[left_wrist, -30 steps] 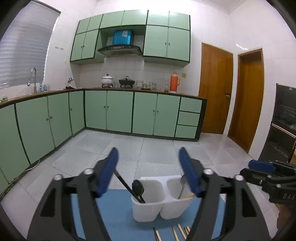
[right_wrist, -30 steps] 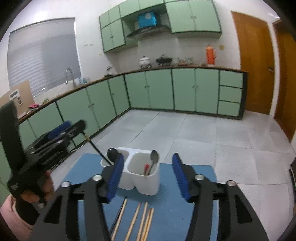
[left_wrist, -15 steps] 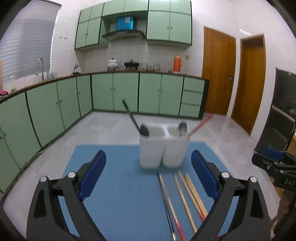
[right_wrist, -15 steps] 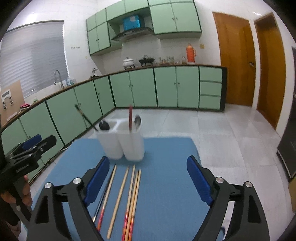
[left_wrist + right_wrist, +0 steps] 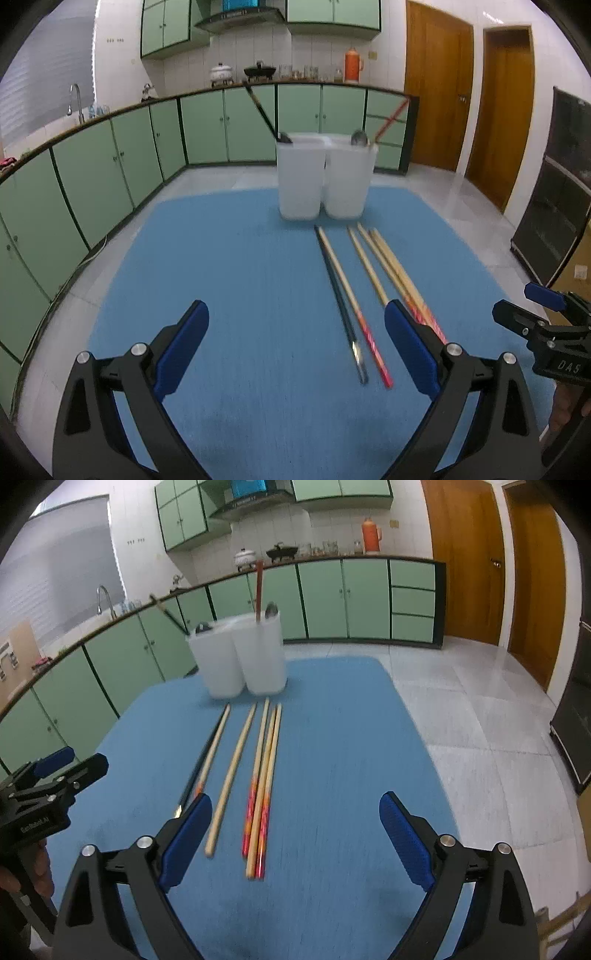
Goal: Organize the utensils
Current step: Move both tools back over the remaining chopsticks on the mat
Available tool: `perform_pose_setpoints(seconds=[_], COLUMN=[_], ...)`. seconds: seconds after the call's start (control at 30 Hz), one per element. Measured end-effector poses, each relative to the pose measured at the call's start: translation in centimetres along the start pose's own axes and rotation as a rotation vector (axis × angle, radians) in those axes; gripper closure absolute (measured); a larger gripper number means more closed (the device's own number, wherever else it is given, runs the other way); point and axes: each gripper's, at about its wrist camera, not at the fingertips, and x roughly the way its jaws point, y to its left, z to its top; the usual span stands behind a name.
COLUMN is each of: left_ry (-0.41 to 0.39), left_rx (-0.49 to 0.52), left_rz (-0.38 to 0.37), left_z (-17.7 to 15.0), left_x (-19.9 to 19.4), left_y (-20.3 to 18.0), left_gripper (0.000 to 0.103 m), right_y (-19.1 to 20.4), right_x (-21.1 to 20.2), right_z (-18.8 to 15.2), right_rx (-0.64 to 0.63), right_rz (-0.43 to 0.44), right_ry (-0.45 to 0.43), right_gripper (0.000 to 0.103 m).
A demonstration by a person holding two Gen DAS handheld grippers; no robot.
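On blue mat [image 5: 229,266], chopsticks [image 5: 264,775] lie loose in front of white holder [image 5: 325,177] w/ spoons inside. Left tool [image 5: 295,347] & right tool [image 5: 295,834] both just opened wide, nothing between jaws.

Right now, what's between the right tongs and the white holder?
In the right wrist view, loose chopsticks lie on the blue mat between the open right tongs and the white holder; nothing else there.

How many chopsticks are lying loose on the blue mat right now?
5, side by side before the white holder: a dark one leftmost, a wooden one touching it, a plain one, then two together. More may hide beneath.
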Motion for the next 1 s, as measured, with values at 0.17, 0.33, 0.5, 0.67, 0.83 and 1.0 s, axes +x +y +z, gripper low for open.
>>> perform_pose_setpoints(seconds=[0.17,0.33,0.5,0.67,0.83,1.0], left_ry=[0.051,0.084,0.100,0.113,0.122,0.128], left_rx=[0.013,0.017,0.013,0.008,-0.002,-0.009], left_rz=[0.004,0.009,0.011,0.010,0.007,0.003], left_z=[-2.1,-3.6,-4.0,-4.3,-4.5,-4.5], left_x=[0.6,1.0,1.3,1.6,1.8,2.0], left_y=[-0.3,-0.7,-0.9,-1.0,-0.9,-0.8], left_gripper=[0.010,0.010,0.010,0.010,0.010,0.010], right_y=[0.7,1.2,1.5,1.8,2.2,2.9], right_x=[0.7,1.6,2.1,2.5,2.8,3.1], right_z=[-2.6,-4.2,-4.7,-5.3,-5.2,-5.0], right_rx=[-0.038,-0.076,-0.098,-0.116,-0.135,-0.162], right_rz=[-0.004,0.004,0.010,0.012,0.013,0.006], right_ry=[0.056,0.105,0.124,0.133,0.123,0.116], right_gripper=[0.019,0.043,0.068,0.078,0.082,0.083])
